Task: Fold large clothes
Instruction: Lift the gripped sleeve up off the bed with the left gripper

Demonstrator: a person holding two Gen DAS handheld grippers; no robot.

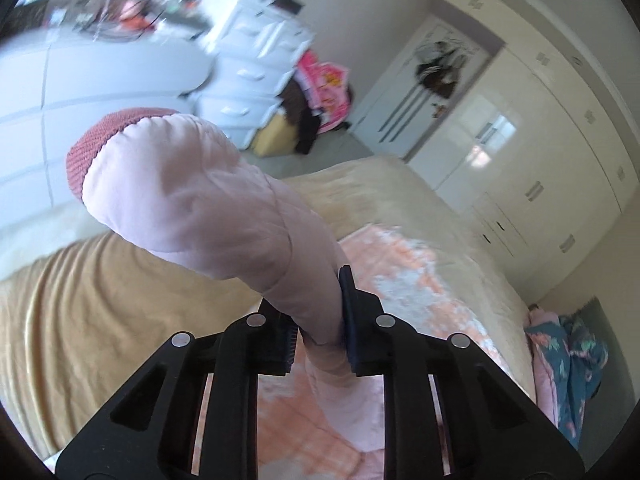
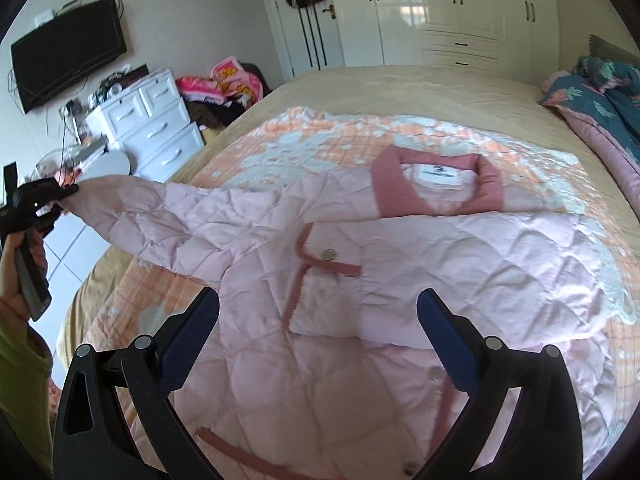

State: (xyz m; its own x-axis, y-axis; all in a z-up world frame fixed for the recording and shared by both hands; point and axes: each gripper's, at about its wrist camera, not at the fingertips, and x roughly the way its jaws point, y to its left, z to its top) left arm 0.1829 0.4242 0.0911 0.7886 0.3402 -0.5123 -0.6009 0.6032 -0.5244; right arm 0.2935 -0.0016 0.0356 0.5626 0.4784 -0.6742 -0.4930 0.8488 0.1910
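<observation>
pink quilted jacket (image 2: pixel 400 264) lies front up on a peach and white blanket (image 2: pixel 304 136) spread over the tan bed (image 2: pixel 420 88), darker pink collar (image 2: pixel 436 188) toward the far side, one snap (image 2: pixel 329 254) visible on the chest flap. one sleeve (image 2: pixel 160 216) is lifted clear of the bed and stretched out to the left; its ribbed darker cuff (image 1: pixel 100 148) sticks out past the tool. left gripper (image 1: pixel 320 336) is clamped on that sleeve, fabric pinched between both pads, a hand (image 2: pixel 20 272) with a green cuff behind it. right gripper (image 2: pixel 318 336) hangs above the jacket's lower front, jaws wide apart, nothing between them. beyond the bed: white drawers (image 2: pixel 156 128), a wall television (image 2: pixel 68 60), white wardrobes (image 2: pixel 460 8), a teal flowered quilt (image 2: pixel 600 92) at the head end.
</observation>
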